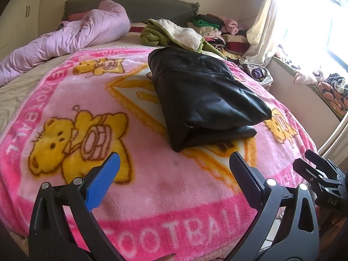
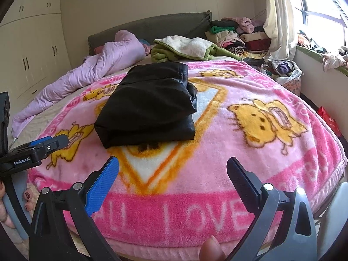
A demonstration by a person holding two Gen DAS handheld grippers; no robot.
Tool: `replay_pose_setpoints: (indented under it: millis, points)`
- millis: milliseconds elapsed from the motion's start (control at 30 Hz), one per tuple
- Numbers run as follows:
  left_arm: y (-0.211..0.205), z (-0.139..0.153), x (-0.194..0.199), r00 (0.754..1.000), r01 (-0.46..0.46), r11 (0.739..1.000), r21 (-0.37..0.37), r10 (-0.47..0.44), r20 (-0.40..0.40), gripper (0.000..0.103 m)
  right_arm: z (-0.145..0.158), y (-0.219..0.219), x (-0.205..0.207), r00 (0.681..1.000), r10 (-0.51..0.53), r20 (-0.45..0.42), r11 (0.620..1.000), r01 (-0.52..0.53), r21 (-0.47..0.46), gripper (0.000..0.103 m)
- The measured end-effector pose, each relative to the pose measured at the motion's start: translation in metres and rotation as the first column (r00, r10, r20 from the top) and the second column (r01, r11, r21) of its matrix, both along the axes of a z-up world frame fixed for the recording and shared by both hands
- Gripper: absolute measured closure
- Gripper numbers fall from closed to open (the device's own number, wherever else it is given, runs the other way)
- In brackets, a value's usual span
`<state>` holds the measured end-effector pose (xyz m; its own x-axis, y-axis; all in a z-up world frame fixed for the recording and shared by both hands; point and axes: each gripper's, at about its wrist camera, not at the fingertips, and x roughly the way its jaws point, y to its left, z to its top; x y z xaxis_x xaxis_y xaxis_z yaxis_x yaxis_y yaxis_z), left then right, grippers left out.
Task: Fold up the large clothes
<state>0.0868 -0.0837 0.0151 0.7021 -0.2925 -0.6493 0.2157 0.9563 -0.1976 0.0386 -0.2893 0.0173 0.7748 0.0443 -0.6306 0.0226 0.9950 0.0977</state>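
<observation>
A folded black leather jacket (image 1: 206,95) lies on the middle of a pink teddy-bear blanket (image 1: 152,195) spread over the bed. The left claw (image 1: 174,167) hovers above the blanket's near edge, jaws spread wide and holding nothing. The right claw (image 2: 173,169) hangs just to its right, likewise wide open and empty, well short of the jacket. Farther back, a lilac duvet (image 2: 104,65) is bunched at the far left, a green fleece (image 2: 184,50) sits behind the jacket, and stacked clothes (image 2: 237,37) crowd the far right beside the curtain (image 2: 280,19).
</observation>
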Motion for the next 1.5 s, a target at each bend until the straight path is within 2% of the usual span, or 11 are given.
replay_pose_setpoints:
  millis: [1500]
  points:
    - [0.011, 0.002, -0.001, 0.999, -0.032, 0.999, 0.038, 0.032, 0.000, 0.009, 0.002, 0.006, -0.002, 1.000, 0.019, -0.002, 1.000, -0.019, -0.011, 0.004]
